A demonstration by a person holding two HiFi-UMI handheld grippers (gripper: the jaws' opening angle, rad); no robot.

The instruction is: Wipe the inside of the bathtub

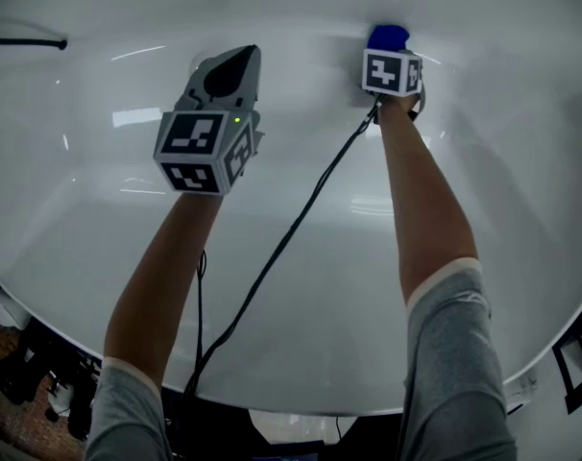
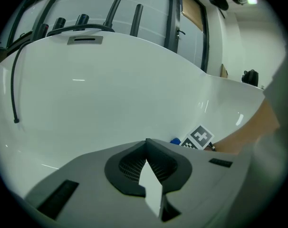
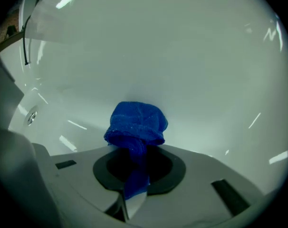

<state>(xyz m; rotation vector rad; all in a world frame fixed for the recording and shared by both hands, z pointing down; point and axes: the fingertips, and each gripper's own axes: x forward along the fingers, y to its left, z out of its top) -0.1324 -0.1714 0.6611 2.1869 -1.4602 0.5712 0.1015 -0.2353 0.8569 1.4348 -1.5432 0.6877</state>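
The white bathtub (image 1: 301, 286) fills the head view. A bunched blue cloth (image 3: 137, 122) is clamped in my right gripper (image 3: 134, 152) and pressed against the tub's inner wall. In the head view that cloth (image 1: 388, 36) pokes out beyond the right gripper (image 1: 391, 54) at the far side of the tub. My left gripper (image 1: 235, 61) hovers over the tub to the left, with its jaws shut and nothing between them. In the left gripper view its jaws (image 2: 146, 142) meet at the tips, and the right gripper's marker cube (image 2: 199, 137) and a bit of blue cloth (image 2: 175, 140) show behind them.
A black cable (image 1: 277, 253) trails from the right gripper across the tub towards me. A black hose (image 2: 13, 80) hangs over the tub's rim at the left. An overflow plate (image 2: 84, 40) sits near the rim, and a metal fitting (image 3: 31, 117) on the wall. Dark items (image 1: 22, 368) lie on the floor.
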